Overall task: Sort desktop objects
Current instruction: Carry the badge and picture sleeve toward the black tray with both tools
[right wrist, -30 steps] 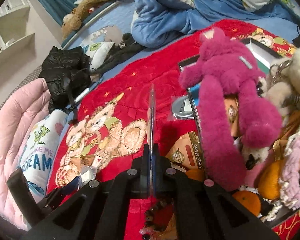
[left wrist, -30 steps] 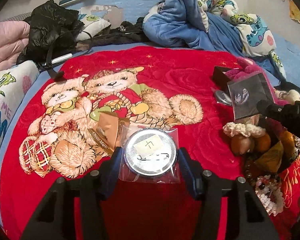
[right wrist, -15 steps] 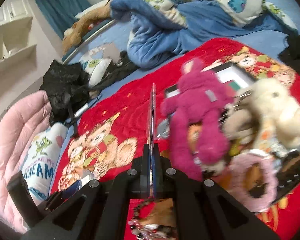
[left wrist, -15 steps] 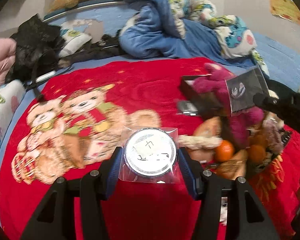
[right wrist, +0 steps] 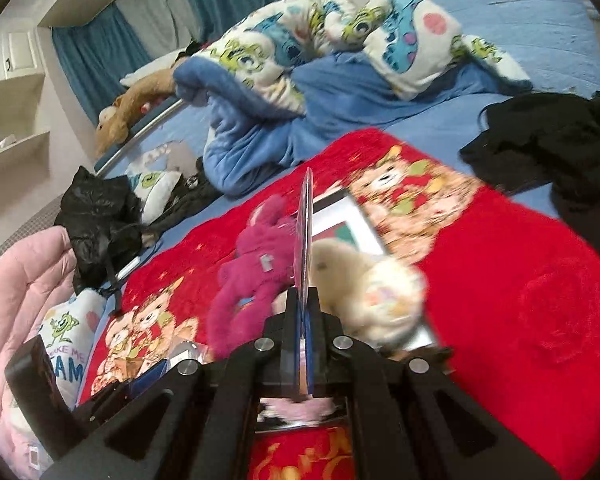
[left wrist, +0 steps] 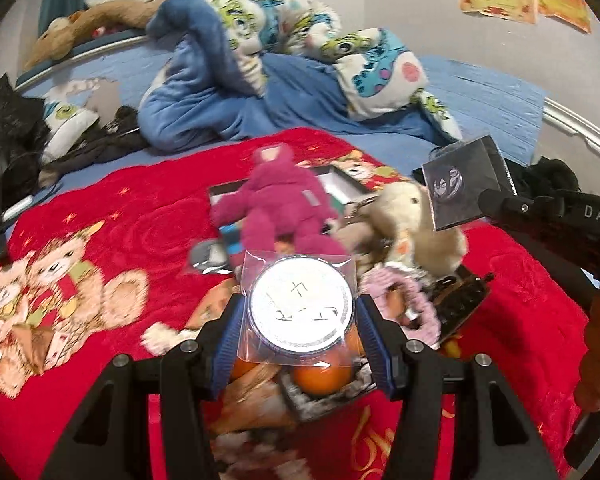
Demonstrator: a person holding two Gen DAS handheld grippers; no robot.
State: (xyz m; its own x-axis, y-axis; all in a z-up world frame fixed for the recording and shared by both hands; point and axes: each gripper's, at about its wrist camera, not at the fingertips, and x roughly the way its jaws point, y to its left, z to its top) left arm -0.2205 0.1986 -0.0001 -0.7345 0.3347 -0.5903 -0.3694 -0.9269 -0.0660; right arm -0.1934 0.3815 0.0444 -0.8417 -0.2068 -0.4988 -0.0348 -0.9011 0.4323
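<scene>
From the left wrist, the left gripper [left wrist: 300,314] is clamped on a bagged round tin [left wrist: 300,308] held above a box [left wrist: 332,396] of oranges. From the right wrist, the right gripper [right wrist: 305,360] pinches a thin card [right wrist: 306,232] upright over the pink plush [right wrist: 252,276] on the red blanket [right wrist: 520,300]

Two wrist views over shared red blanket [left wrist: 148,208]

Glossy metal badge [left wrist: 300,309] in clear plastic sleeve (shiny); plush red blanket [left wrist: 148,216], fuzzy magenta toy [left wrist: 278,200].
</scene>
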